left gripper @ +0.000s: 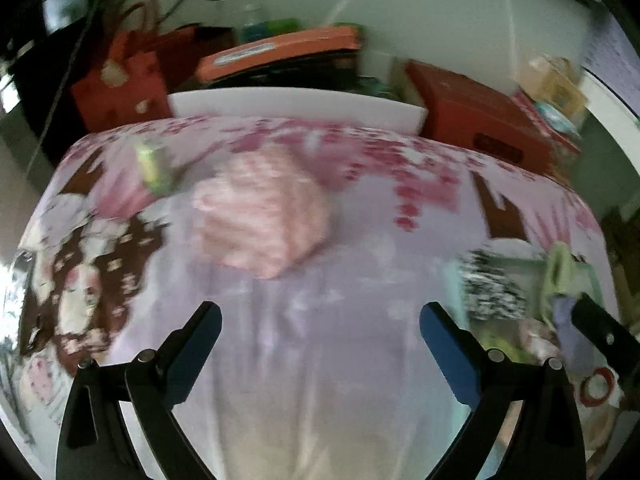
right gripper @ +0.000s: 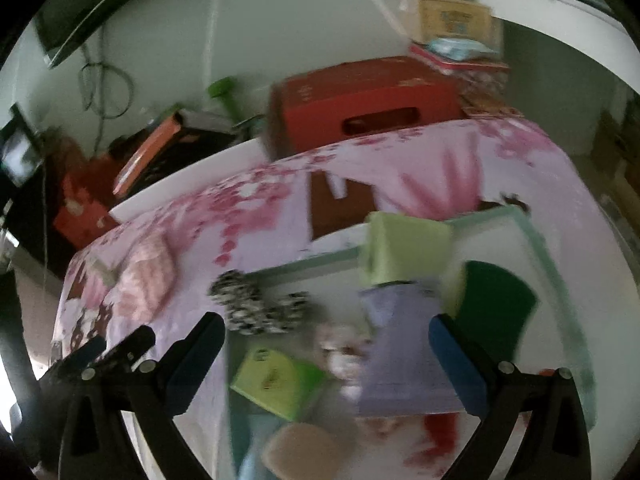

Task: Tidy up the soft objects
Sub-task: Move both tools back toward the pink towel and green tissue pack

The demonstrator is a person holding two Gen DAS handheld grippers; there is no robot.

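Note:
A pink-and-white striped soft bundle lies on the flowered bedspread; it also shows in the right wrist view. My left gripper is open and empty, short of the bundle. My right gripper is open and empty above a pale green bin that holds several soft things: a light green roll, a lilac cloth, a dark green piece, a green pack. A black-and-white fuzzy item hangs over the bin's left rim.
A small yellow-green item lies left of the striped bundle. A white footboard edges the bed's far side. Red boxes, an orange box and a red bag stand behind it against the wall.

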